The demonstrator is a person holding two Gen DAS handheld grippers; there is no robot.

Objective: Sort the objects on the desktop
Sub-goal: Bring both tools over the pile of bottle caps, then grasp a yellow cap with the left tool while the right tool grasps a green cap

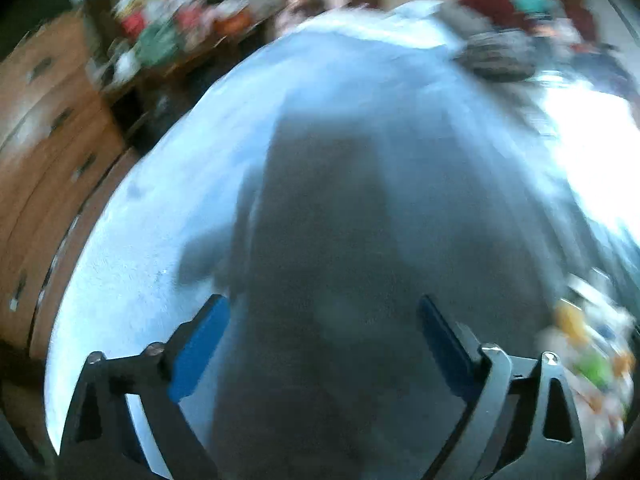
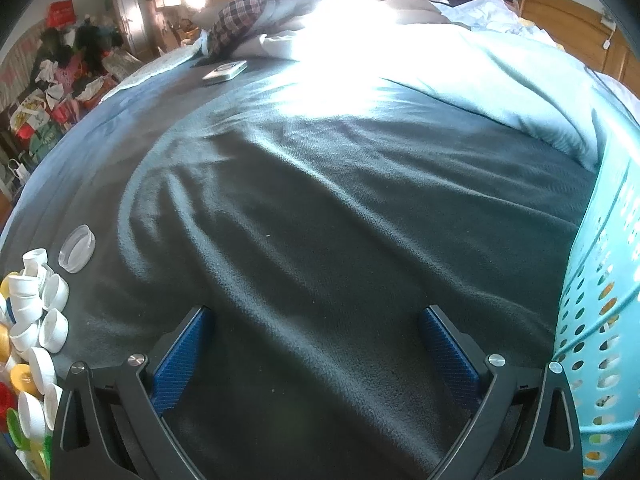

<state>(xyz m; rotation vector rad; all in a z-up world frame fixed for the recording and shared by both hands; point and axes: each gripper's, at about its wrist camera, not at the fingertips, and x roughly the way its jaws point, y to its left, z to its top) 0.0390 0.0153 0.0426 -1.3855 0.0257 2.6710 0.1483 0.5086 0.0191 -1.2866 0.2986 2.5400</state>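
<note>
Grey fleece blanket (image 2: 320,220) spreads beneath both my wide, empty claws, so I should aim the left gripper (image 1: 324,344) at the bottle caps (image 2: 36,320) at nine o'clock, then carry each to the teal basket (image 2: 600,280) at three o'clock.

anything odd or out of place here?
One clear lid lies apart from the pile of bottle caps on the dark blanket. A flat white device sits far back, alone. Left wrist view is motion-blurred. Both tools are open and empty.

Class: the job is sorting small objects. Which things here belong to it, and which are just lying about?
Job: bottle caps; clear lid; basket.
Lying about: white device; plaid cloth; bags; drawers.
</note>
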